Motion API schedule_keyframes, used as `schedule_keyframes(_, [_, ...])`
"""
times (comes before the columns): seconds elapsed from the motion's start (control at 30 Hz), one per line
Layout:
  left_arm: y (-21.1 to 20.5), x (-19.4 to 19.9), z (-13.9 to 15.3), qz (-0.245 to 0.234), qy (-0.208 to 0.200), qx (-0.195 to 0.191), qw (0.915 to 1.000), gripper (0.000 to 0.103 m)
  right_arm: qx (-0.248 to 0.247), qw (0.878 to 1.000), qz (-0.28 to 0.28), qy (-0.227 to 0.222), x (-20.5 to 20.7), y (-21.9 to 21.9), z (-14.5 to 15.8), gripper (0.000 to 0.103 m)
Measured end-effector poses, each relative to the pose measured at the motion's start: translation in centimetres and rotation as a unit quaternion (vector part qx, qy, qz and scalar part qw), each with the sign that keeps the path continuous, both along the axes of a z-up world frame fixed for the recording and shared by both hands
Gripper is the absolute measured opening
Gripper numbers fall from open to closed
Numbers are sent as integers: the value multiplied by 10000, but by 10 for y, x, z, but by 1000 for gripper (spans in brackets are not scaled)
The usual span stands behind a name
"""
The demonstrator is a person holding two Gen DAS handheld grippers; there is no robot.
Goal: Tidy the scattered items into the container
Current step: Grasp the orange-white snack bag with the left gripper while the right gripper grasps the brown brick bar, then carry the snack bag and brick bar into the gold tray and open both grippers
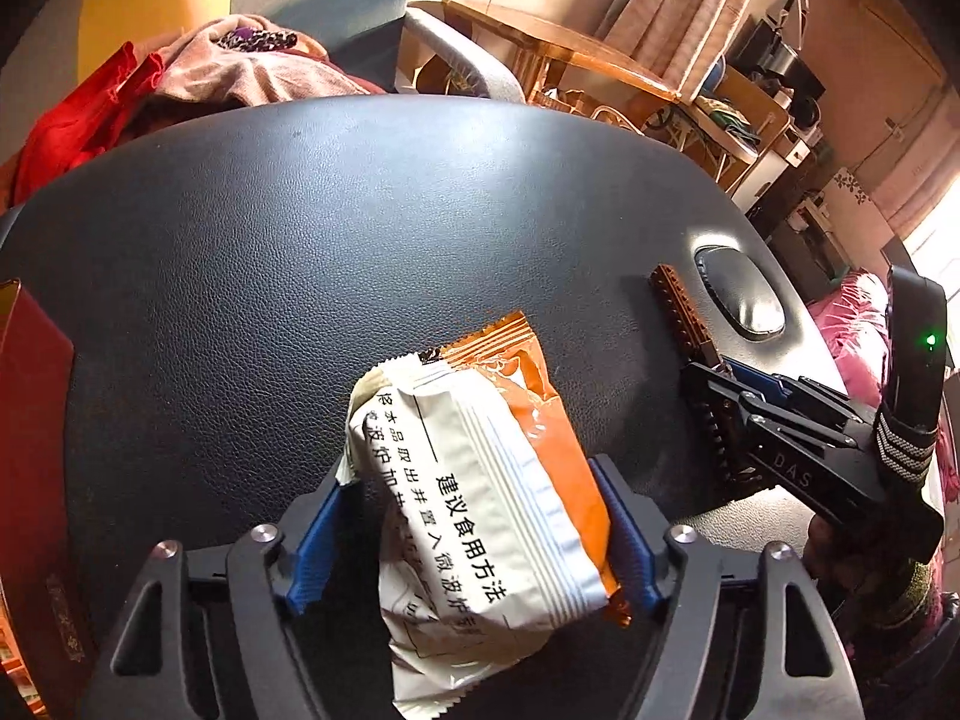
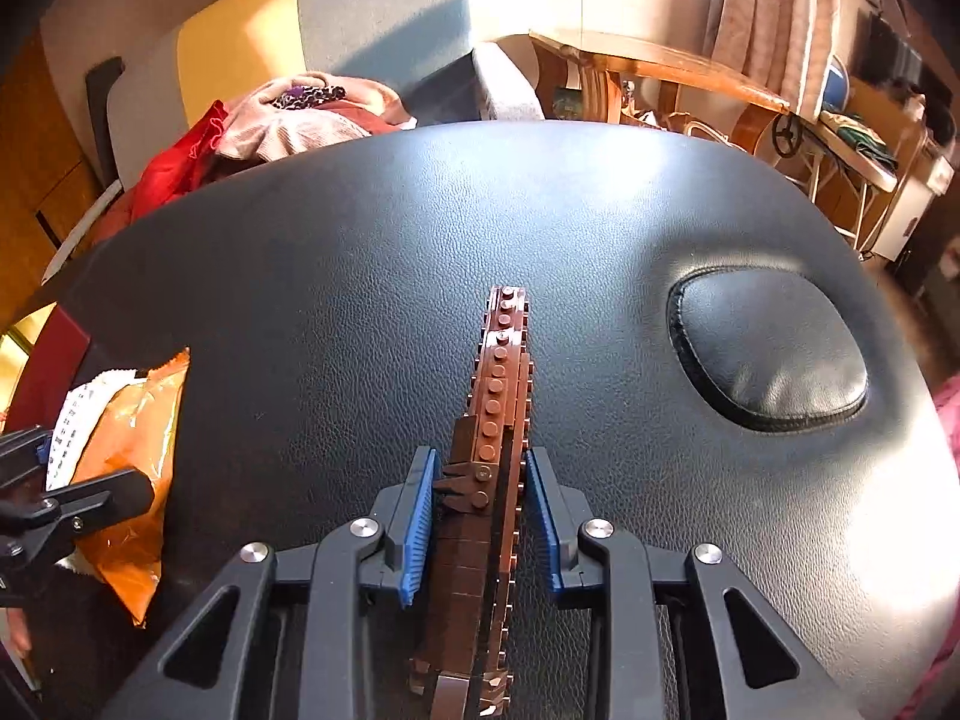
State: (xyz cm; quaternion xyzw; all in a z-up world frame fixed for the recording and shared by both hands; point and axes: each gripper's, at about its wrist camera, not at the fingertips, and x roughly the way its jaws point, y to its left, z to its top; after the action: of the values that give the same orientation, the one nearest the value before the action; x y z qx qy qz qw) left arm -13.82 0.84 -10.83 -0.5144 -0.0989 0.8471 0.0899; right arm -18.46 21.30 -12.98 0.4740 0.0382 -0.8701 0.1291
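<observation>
A white and orange snack packet [image 1: 480, 480] lies on the black leather surface [image 1: 300, 240]. It sits between the blue pads of my left gripper [image 1: 471, 471], which touch both of its sides. A long brown toy-brick build [image 2: 498, 396] lies lengthwise on the same surface. My right gripper [image 2: 480, 456] is closed around its near half, with the blue pads against its flanks. The left wrist view shows the brick build [image 1: 678, 306] and the right gripper [image 1: 720, 384] at the right. In the right wrist view the packet [image 2: 132, 450] and left gripper [image 2: 90, 492] are at the left edge.
A dark red box [image 1: 30, 420] stands at the left edge of the surface. An oval padded dimple [image 2: 768, 354] lies right of the brick build. Red and pink clothes [image 1: 180, 78] are heaped behind the surface, with wooden furniture [image 1: 570, 54] and shelves beyond.
</observation>
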Motion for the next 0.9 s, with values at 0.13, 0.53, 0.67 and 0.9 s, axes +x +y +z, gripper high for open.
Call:
schedule_keyframes(0.13, [-1, 10, 1, -6, 105, -1, 9999, 70, -188, 9998, -72, 1, 14, 3, 2, 30])
schedule_keyframes(0.53, [-18, 60, 15, -162, 338, 96, 9993, 62, -585, 9983, -56, 39, 71, -20, 7, 30])
schedule_keyframes(0.67, [-22, 75, 21, -168, 415, 69, 9990, 62, -703, 9975, -3, 65, 85, -30, 12, 30])
schedule_keyframes(0.9, [-33, 98, 38, -51, 615, 13, 9981, 62, -842, 9959, 233, 234, 105, -55, 33, 29])
